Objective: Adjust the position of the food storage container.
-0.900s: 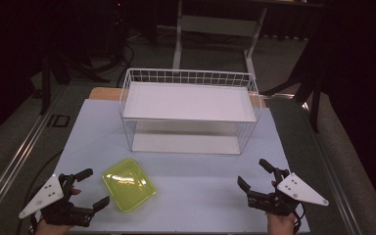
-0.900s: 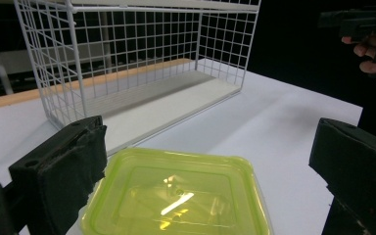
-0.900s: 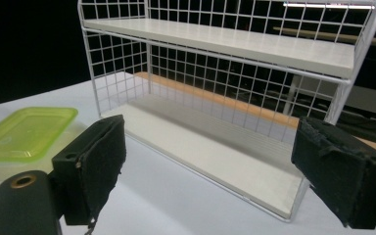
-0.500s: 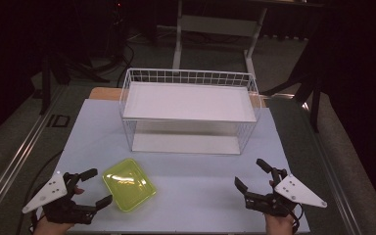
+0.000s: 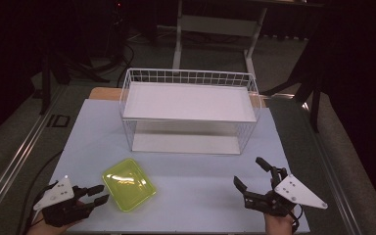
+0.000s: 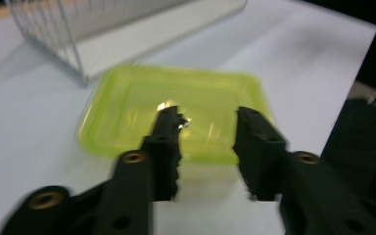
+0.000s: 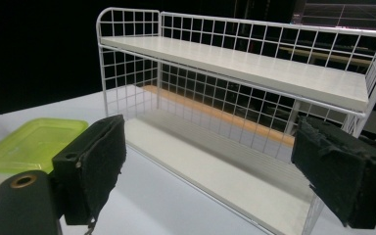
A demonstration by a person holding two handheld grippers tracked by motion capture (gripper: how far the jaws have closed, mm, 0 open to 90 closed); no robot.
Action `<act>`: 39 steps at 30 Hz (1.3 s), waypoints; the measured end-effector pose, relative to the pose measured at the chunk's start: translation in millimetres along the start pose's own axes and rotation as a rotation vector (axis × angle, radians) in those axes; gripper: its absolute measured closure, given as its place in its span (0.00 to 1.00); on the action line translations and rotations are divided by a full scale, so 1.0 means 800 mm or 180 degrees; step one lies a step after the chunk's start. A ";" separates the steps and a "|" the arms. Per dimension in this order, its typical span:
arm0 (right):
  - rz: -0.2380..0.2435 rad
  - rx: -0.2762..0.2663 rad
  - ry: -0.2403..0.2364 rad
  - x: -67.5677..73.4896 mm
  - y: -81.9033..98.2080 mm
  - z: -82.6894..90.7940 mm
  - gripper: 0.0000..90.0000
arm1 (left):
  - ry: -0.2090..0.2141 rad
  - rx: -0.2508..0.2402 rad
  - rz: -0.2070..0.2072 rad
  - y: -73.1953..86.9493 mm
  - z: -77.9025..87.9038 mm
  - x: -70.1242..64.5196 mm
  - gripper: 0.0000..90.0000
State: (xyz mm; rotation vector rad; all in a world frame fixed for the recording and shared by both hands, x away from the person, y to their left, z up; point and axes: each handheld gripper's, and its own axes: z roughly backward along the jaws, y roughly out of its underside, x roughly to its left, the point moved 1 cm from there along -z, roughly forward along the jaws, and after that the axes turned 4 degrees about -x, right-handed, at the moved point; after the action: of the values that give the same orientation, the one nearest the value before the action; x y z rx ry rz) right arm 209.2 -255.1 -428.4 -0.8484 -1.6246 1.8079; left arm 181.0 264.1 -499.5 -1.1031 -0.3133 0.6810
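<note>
Reaching toward the tray (image 5: 129,184), the left gripper (image 5: 98,194) sits at the table's (image 5: 191,205) near left corner, jaws parted with nothing between them. In the left gripper view the tips of the left gripper (image 6: 206,122) hang just short of the tray's (image 6: 127,105) near rim, tray straight ahead, lying flat, yellow-green, see-through; contact cannot be told through the blur. Beyond the tray stands the rack (image 5: 188,104), white wire, two shelves. Right gripper (image 5: 251,174) rests well apart to the right, jaws wide, empty; the rack (image 7: 254,68) stands ahead of it, the tray (image 7: 29,139) off to its left.
</note>
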 end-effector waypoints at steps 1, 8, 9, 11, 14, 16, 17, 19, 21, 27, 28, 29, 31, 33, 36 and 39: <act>-0.0024 -0.0010 -0.0013 0.000 0.001 0.000 0.14 | 0.0003 0.0055 0.0002 0.004 -0.001 0.002 0.79; -0.0038 0.0047 -0.0035 0.000 0.004 -0.004 0.14 | 0.0122 0.0495 -0.0086 0.023 -0.020 0.002 0.96; -0.0031 0.0071 -0.0036 0.000 0.004 -0.006 0.14 | 0.0157 0.0551 -0.0128 0.025 -0.024 0.001 1.00; -0.0038 0.0090 -0.0036 0.000 0.005 -0.007 0.14 | 0.0196 0.0662 -0.0195 0.028 -0.031 -0.003 1.00; -0.0053 0.0103 -0.0050 -0.001 0.006 -0.008 0.14 | 0.0252 0.0793 -0.0289 0.029 -0.042 -0.008 1.00; -0.0058 0.0108 -0.0049 -0.001 0.007 -0.008 0.14 | 0.0247 0.0830 -0.0303 0.028 -0.047 -0.009 1.00; -0.0072 0.0110 -0.0059 -0.001 0.007 -0.009 0.14 | 0.0256 0.0840 -0.0324 0.027 -0.050 -0.009 1.00; -0.0078 0.0118 -0.0056 -0.002 0.007 -0.009 0.14 | 0.0286 0.0848 -0.0327 0.025 -0.056 -0.010 1.00; -0.0085 0.0114 -0.0058 -0.003 0.007 -0.008 0.14 | 0.0319 0.0846 -0.0340 0.023 -0.063 -0.010 1.00; -0.0093 0.0123 -0.0047 -0.005 0.008 -0.007 0.14 | 0.0392 0.0835 -0.0368 0.016 -0.084 -0.016 1.00; -0.0091 0.0121 -0.0050 -0.005 0.008 -0.007 0.14 | 0.0424 0.0811 -0.0376 0.015 -0.087 -0.018 1.00; -0.0090 0.0124 -0.0059 -0.005 0.008 -0.007 0.14 | 0.0432 0.0803 -0.0385 0.015 -0.090 -0.020 1.00; -0.0090 0.0121 -0.0051 -0.005 0.008 -0.006 0.15 | 0.0489 0.0856 -0.0427 0.015 -0.093 -0.025 1.00; -0.0096 0.0123 -0.0053 -0.005 0.008 -0.006 0.14 | 0.0472 0.0903 -0.0453 0.015 -0.092 -0.029 1.00; -0.0095 0.0126 -0.0062 -0.006 0.008 -0.006 0.15 | 0.0411 0.0895 -0.0400 0.017 -0.086 -0.027 1.00; -0.0113 0.0127 -0.0069 -0.006 0.008 -0.007 0.15 | 0.0409 0.0882 -0.0380 0.016 -0.088 -0.028 1.00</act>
State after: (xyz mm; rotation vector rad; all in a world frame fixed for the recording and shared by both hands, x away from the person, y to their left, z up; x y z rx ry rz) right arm 216.4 -255.5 -434.7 -0.7802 -1.6018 1.8247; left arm 198.3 203.3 -539.5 -0.8519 -0.1670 0.5269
